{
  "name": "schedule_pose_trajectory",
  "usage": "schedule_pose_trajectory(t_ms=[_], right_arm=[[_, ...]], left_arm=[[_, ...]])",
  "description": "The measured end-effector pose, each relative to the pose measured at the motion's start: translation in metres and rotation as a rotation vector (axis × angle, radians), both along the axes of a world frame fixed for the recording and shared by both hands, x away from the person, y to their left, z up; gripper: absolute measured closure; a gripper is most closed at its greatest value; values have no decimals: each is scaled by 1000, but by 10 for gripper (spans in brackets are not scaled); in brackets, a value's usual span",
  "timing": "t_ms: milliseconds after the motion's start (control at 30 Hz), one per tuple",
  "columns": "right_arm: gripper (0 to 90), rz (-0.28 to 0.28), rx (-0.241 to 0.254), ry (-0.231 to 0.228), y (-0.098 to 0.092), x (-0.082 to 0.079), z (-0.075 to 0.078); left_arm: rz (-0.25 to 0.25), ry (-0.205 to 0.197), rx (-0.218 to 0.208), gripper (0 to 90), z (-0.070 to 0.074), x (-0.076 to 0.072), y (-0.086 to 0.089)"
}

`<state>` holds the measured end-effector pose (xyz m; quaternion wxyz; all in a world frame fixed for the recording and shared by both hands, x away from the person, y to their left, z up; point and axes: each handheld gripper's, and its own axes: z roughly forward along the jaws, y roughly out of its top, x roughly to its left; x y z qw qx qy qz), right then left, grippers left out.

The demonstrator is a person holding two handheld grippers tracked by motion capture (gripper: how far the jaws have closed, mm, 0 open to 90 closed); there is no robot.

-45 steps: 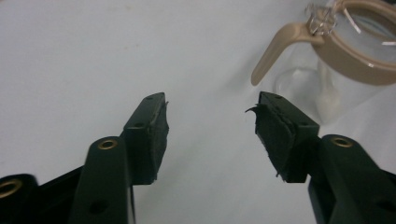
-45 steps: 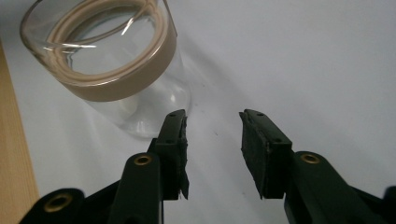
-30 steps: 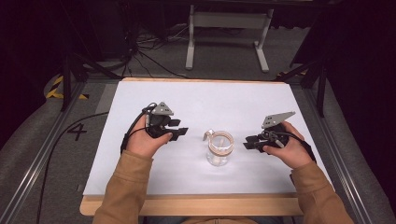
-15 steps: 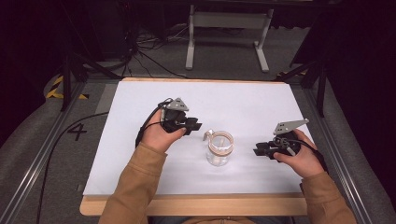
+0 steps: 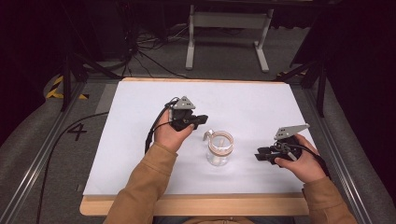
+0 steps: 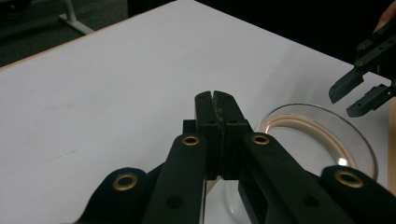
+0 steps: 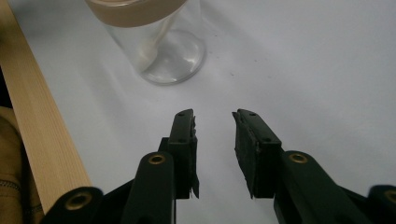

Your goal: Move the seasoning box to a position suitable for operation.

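White counter [image 5: 140,154] carries everything, wood strip along its near edge. Glass jar [image 5: 220,148] stands upright near the middle of the counter, a bit toward the near edge, open at the top with a tan band around the rim and a small metal clasp on its far left side. My left claw [image 5: 201,120] sits just beside the jar's rim, on its far left; jaws have just been closing and now sit pressed together with nothing between them. My right claw [image 5: 259,155] is level with the jar on its right, near it but apart, tips pointing at it; jaws apart, nothing between them, only bare counter under the gap.
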<state>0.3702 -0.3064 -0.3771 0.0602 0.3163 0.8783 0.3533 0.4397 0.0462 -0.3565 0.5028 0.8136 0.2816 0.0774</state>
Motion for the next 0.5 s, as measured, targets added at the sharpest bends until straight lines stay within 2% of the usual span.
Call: schedule_pose_trajectory(t_ms=[133,200,267,333,367,500], right_arm=[[682,10,-9,1,3,0,-2],[682,11,-7,5,3,0,-2],[682,13,-10,5,4,0,-2],[682,15,-11,7,5,-1,-2],[682,16,-12,6,5,-1,-2],[684,21,-15,9,7,-1,-3]], left_arm=[[-27,15,28,900,-3,-1,-6],[-35,19,25,900,-3,-2,-8],[-66,34,50,899,-2,-3,-11],[-76,36,65,900,-4,-3,-14],[-77,41,76,899,-5,-3,-14],[-72,41,77,899,-5,-3,-14]])
